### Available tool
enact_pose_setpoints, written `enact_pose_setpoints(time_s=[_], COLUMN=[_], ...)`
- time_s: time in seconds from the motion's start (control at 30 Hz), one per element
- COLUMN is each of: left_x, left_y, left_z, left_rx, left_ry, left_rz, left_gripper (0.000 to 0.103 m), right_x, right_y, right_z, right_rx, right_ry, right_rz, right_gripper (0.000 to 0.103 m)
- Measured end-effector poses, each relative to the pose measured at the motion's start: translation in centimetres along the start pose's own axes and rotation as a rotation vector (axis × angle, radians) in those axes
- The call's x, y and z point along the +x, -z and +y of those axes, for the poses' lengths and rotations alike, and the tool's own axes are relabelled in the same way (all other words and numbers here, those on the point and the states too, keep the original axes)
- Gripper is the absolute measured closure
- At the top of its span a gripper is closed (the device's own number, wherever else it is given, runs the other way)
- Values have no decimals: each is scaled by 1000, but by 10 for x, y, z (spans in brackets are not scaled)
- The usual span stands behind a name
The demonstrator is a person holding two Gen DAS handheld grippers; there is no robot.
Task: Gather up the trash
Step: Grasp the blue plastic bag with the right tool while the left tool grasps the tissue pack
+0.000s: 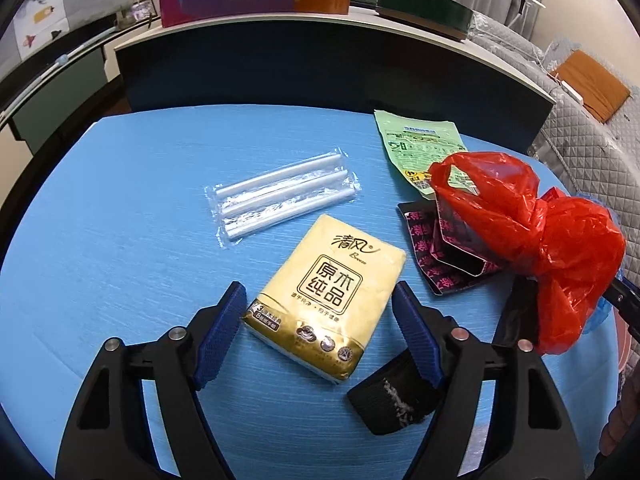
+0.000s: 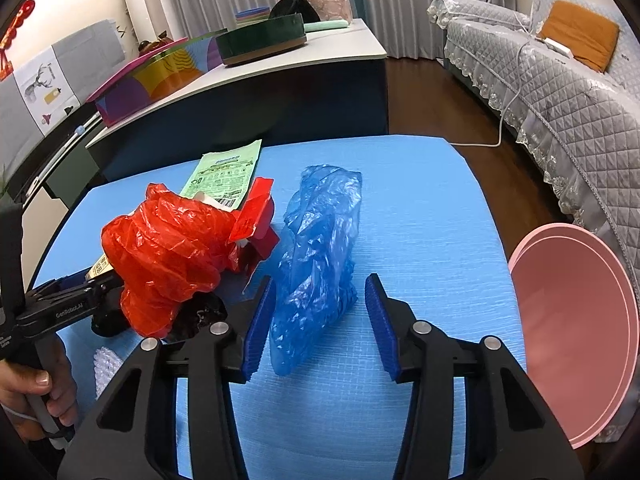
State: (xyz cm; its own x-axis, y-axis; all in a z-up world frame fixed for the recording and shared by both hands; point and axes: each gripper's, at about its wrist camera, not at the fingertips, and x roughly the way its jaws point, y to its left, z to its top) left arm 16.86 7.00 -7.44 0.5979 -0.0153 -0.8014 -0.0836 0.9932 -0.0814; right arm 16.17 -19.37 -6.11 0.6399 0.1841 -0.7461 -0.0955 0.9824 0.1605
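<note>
While you hold both grippers low over the blue worktop [image 1: 120, 208], count the trash from the left: one clear packet of three white straws [image 1: 276, 196], one yellow tissue pack [image 1: 328, 300], one strip of black elastic band [image 1: 390, 400], one black-and-pink wrapper [image 1: 424, 236] lying open, one green printed pouch [image 1: 416, 140] at the far edge, one crumpled red plastic bag [image 1: 532, 232], and one blue plastic bag [image 2: 320, 256] further right. Off the worktop's right edge sits one pink round bin [image 2: 576, 328].

Your left gripper [image 1: 316, 324] stands wide apart, straddling the near end of the tissue pack. Its left pad sits just beside the pack's near-left corner and its right pad stands a little clear of the pack's right edge, so nothing is clamped. The black band lies against the near side of that right finger.

Your right gripper [image 2: 320, 320] is about half open around the near part of the blue bag. The left pad lies right against the crumpled plastic, though you cannot tell whether it presses; the right pad stands apart from it. The bag rests on the worktop, stretching away from you.

In the right wrist view, your left hand [image 2: 28, 392] grips the other tool's handle at the near left, beside the red bag.
</note>
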Motion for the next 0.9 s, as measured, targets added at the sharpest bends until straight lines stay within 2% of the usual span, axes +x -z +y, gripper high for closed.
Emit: enact_pose_setpoints(time_s=[0.1,0.37,0.9], left_x=[0,-11,-46], left_y=[1,-1,1], left_z=[-1,-1,-10], left_rx=[10,14,27], left_ry=[-10,-26,-21], left_rz=[2,-32,-136], left_gripper=[38,47,50], right_x=[-1,-12,-57], right_y=[0,1,3], right_z=[0,3,1], right_rx=[2,-19,-39], right_ry=[-2,-16,22], right_rz=[0,-19,-123], right_gripper=[67,96,99])
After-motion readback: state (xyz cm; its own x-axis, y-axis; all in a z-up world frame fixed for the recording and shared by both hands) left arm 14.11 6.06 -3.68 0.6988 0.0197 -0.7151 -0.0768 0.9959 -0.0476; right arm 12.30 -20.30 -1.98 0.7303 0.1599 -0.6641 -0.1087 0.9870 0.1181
